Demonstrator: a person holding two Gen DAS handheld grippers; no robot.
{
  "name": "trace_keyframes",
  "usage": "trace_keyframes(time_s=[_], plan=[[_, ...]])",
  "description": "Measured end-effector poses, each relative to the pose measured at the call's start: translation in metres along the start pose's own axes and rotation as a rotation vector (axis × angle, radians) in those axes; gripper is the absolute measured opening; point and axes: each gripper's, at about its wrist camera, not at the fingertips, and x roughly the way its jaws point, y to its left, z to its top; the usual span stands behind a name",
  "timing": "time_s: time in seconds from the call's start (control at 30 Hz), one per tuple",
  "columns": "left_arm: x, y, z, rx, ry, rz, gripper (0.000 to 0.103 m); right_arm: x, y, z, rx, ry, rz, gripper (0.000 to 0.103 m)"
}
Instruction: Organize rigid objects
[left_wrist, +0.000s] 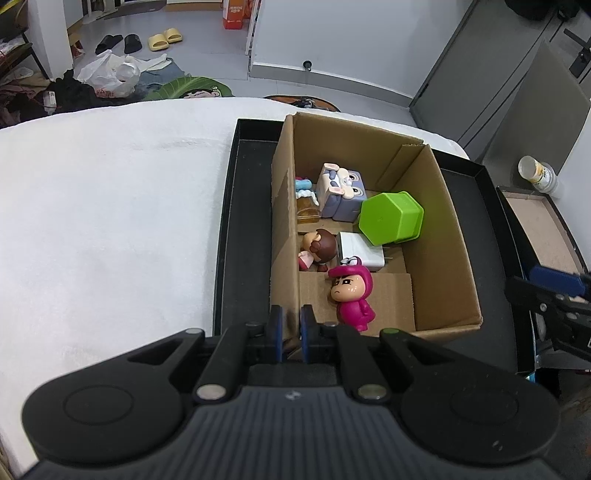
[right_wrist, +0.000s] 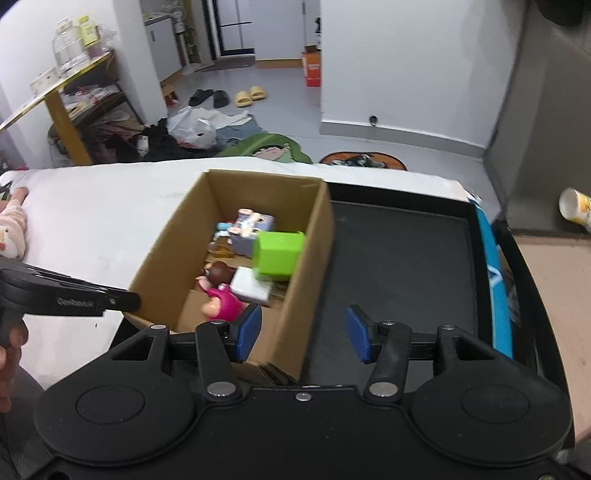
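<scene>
Left claw (left_wrist: 291, 325) clamps cardboard box (left_wrist: 284, 206) wall; right claw (right_wrist: 303, 334) tilted down, open, empty.

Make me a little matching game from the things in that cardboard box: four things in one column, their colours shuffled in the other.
Things:
1. hooded figure
2. hexagonal cup
3. charger block
4. rabbit box

Colours:
A. white
B. lilac
C. magenta
D. lime green

Pairs: 1-C, 2-D, 3-A, 4-B

All four lie inside the cardboard box, which stands on a black tray.
</scene>
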Motion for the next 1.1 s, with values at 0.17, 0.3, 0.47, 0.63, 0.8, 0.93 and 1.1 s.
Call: trace_keyframes(time_s=[0.17, 0.3, 0.47, 0.63, 0.8, 0.93, 1.1], plan=[[-0.005, -0.004, -0.001, 0.017, -0.006, 0.019, 0.009, -0.009, -0.011, -0.012, 0.054, 0.001, -0.001, 0.053], [-0.013, -0.006, -0.001, 0.010, -0.005, 0.011, 0.009, -0.022, -0.020, -0.018, 0.093, -0.012, -0.004, 0.059], [-0.027, -0.012, -0.006, 0.009, -0.014, -0.011, 0.012, -0.032, -0.025, -0.028, 0.137, -0.018, -0.009, 0.061], [-0.047, -0.017, -0.012, 0.005, -0.033, -0.038, 0.013, -0.043, -0.024, -0.034, 0.168, -0.036, -0.015, 0.070], [-0.069, -0.023, -0.016, 0.007, -0.048, -0.056, 0.020, -0.062, -0.027, -0.041, 0.220, -0.078, -0.055, 0.091], [-0.094, -0.031, -0.019, 0.032, -0.087, -0.077, 0.036, -0.081, -0.028, -0.047, 0.257, -0.105, -0.074, 0.099], [-0.123, -0.042, -0.025, 0.048, -0.135, -0.090, 0.069, -0.104, -0.023, -0.053, 0.273, -0.137, -0.096, 0.103]])
